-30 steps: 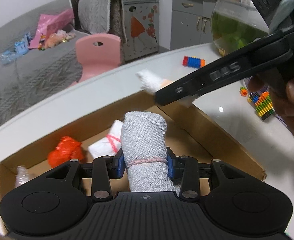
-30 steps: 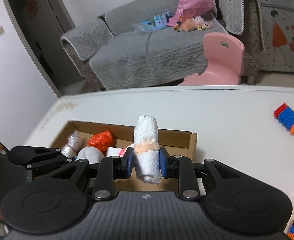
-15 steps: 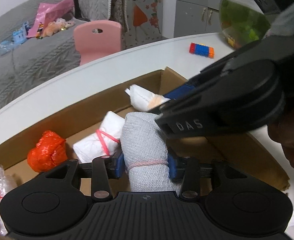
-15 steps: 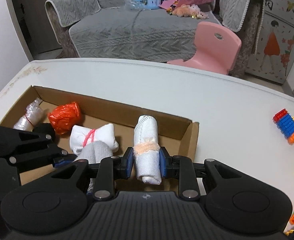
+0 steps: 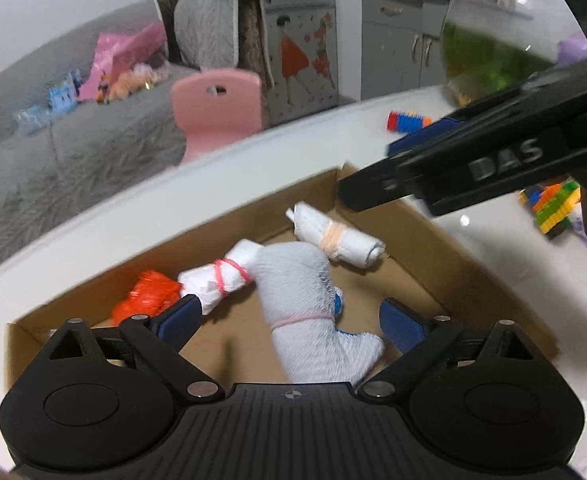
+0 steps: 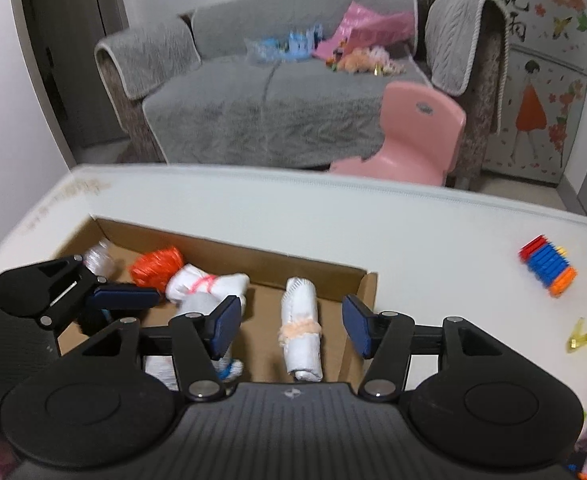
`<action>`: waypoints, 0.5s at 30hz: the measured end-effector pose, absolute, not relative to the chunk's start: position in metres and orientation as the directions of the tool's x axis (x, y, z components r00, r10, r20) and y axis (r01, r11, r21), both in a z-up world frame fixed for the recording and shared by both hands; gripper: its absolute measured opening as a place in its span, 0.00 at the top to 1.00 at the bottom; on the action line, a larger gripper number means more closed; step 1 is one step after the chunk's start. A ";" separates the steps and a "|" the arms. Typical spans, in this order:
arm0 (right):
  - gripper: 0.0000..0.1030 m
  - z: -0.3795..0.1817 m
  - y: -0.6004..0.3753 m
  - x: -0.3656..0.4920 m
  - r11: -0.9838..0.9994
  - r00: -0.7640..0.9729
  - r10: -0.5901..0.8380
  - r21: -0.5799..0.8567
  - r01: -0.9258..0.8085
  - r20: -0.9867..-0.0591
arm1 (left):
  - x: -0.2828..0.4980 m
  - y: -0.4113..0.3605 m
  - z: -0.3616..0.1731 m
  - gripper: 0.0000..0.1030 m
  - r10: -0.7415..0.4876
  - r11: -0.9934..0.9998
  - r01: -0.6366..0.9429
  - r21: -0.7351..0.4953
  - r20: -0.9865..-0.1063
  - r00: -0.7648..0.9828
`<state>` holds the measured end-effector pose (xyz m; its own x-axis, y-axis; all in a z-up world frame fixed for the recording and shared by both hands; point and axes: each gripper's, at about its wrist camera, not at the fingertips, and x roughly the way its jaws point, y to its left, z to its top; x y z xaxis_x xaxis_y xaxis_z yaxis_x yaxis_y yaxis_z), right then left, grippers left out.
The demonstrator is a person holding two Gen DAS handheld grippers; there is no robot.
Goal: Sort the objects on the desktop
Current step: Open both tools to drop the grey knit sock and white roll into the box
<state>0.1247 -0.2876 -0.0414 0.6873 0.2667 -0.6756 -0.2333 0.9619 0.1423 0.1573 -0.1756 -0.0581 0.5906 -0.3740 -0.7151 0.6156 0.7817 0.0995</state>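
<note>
Both tongs spread wide, gripping nothing: left tongs w/ grey roll loose between, right tongs over white roll. Both rolls lie in cardboard box; white roll's long axis runs near-to-far.

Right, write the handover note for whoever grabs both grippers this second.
Left gripper: jaws open, grey rolled cloth lying between them in the cardboard box, not gripped.
Right gripper: jaws open, above the white roll with the peach band, which lies in the box.
Also in the box: white bundle tied in pink, orange bag, clear plastic wad.
Left: block clusters and a yellow piece on the table.
</note>
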 end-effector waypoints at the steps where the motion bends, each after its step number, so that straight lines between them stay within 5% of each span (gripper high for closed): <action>1: 0.48 -0.036 -0.290 0.117 0.961 0.697 0.270 0.146 -0.233 -0.664 | 0.149 -0.170 -0.050 0.05 -0.381 0.779 0.617 0.108 -0.700 0.603; 15: 0.39 -0.045 -0.322 -0.019 0.914 0.706 0.403 0.222 -0.339 -0.582 | -0.008 -0.046 0.002 0.00 -0.423 0.775 0.610 0.166 -0.581 0.695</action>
